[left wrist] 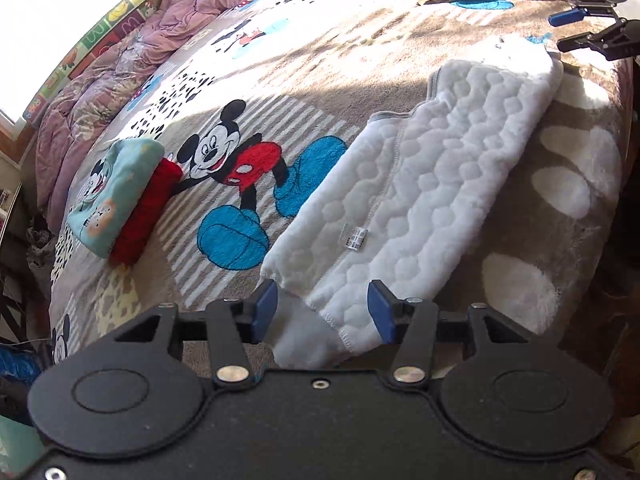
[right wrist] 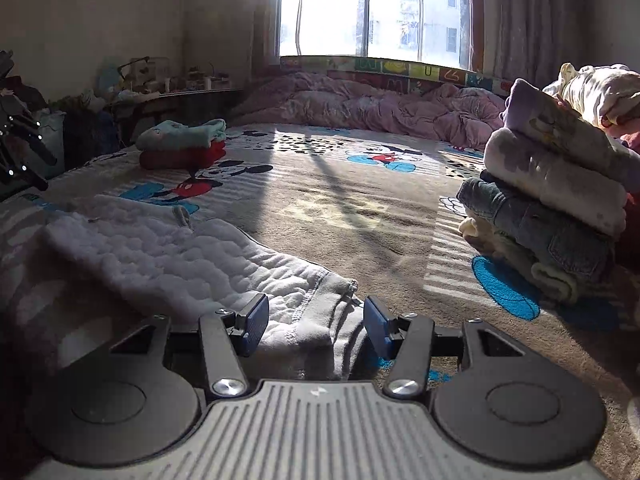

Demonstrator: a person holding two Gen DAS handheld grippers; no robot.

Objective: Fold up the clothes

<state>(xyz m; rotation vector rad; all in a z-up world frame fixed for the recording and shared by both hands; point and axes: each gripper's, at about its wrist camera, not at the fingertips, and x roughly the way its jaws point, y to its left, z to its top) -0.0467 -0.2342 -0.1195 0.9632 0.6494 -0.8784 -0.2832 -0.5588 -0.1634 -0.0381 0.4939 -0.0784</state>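
Bed (left wrist: 360, 40) — white garment (left wrist: 440, 168) between claw (left wrist: 323, 308) pads.

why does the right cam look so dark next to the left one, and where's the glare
Right wrist view faces the window, which blows out to white, leaving the walls and the white garment dim and backlit. Left wrist view looks down with sun across the blanket; only its top-left corner is washed out, and the fisheye bends the bed edge.

garment (left wrist: 420, 192) on bed (left wrist: 320, 60), stack (left wrist: 120, 196) left
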